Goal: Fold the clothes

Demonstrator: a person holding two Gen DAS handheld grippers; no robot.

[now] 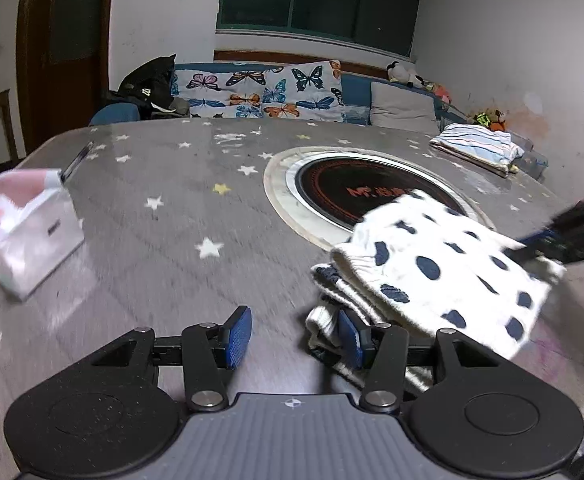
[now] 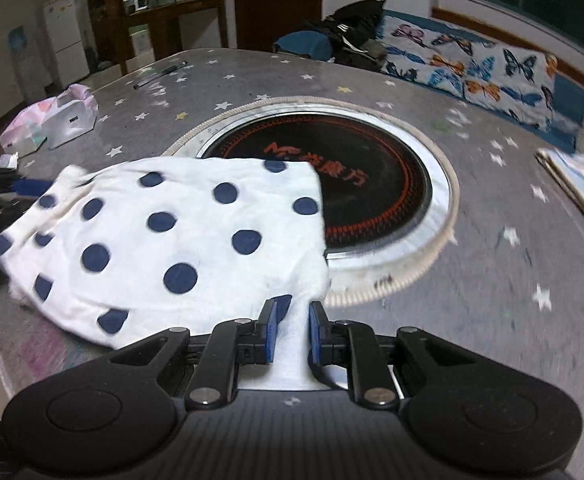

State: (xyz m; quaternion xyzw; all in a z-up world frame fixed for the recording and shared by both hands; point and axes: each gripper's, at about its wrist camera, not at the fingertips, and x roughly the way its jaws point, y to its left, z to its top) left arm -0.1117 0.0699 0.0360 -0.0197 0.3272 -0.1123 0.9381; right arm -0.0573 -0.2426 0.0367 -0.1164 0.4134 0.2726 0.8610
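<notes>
Here, mid-fold, my right gripper [image 2: 292, 330] pinches a corner of the polka-dot garment [image 2: 164, 236], which lies partly over the near rim of the round cooktop [image 2: 376, 196] — my left gripper [image 1: 294, 336] hangs spread wide at the garment's bunched opposite edge, holding nothing. As I judge it, next I must close the left fingers on that edge and carry both corners across evenly.

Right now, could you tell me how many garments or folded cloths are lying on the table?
2: the polka-dot garment at the near edge beside the round cooktop, and a striped folded cloth at the far right edge. Others may lie out of view.
</notes>
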